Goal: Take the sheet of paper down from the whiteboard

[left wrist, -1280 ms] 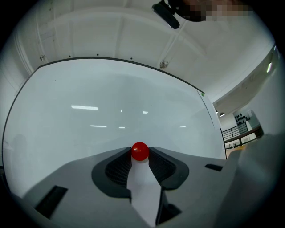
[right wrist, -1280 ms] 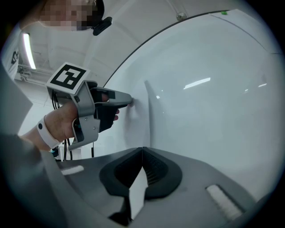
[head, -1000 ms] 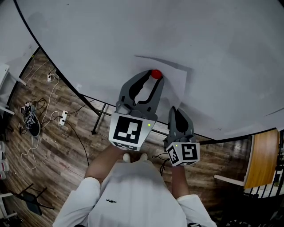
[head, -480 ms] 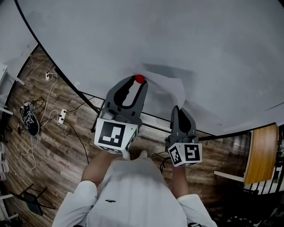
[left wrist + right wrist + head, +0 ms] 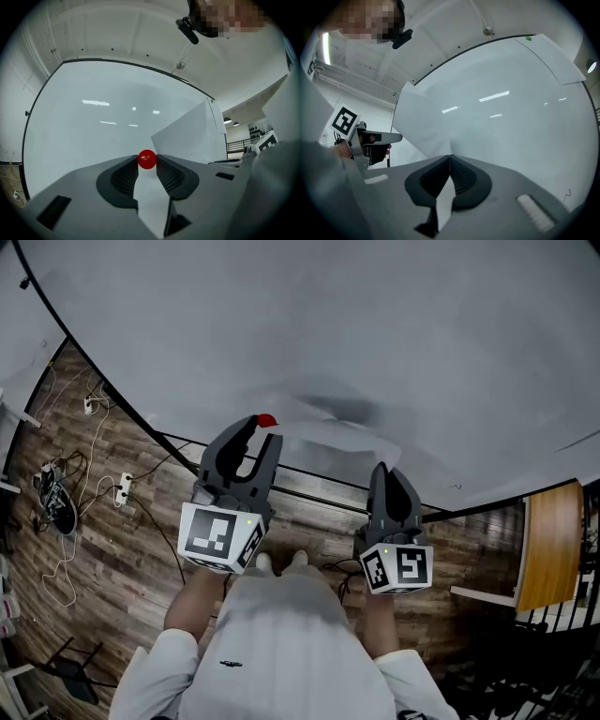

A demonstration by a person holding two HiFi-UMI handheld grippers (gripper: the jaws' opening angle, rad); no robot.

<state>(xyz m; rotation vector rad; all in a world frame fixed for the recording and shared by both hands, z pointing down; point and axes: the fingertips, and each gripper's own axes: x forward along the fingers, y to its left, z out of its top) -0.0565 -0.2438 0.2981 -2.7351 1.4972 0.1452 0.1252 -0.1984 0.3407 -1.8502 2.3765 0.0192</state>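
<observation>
Board: a wide whiteboard (image 5: pixel 394 324) fills the upper head view, with a dark wood floor (image 5: pixel 112 596) below it.
Paper: the sheet (image 5: pixel 370 439) curls off the board's lower part with its left side lifted clear. I cannot tell whether its far edge touches the board.
Left gripper: the left gripper (image 5: pixel 261 427) pinches a red magnet (image 5: pixel 147 159) at its very tips, off the board and just left of the sheet (so that side looks unpinned, by my reading).
Right gripper: the right gripper (image 5: pixel 450 158) has its pads pressed together on the sheet's lower edge, and the paper rises up and to the left from the jaws.
Key relation: the sheet lies ahead of and above the right fingers, between the two grippers. Its long axis runs from the right jaws toward the left gripper, and only the right hand is on it.
Next move: probably drawing the right hand back from the board to carry the sheet away, while the left has only the magnet to deal with.
Risk: a thin sheet held at one edge may crease or slip.
</observation>
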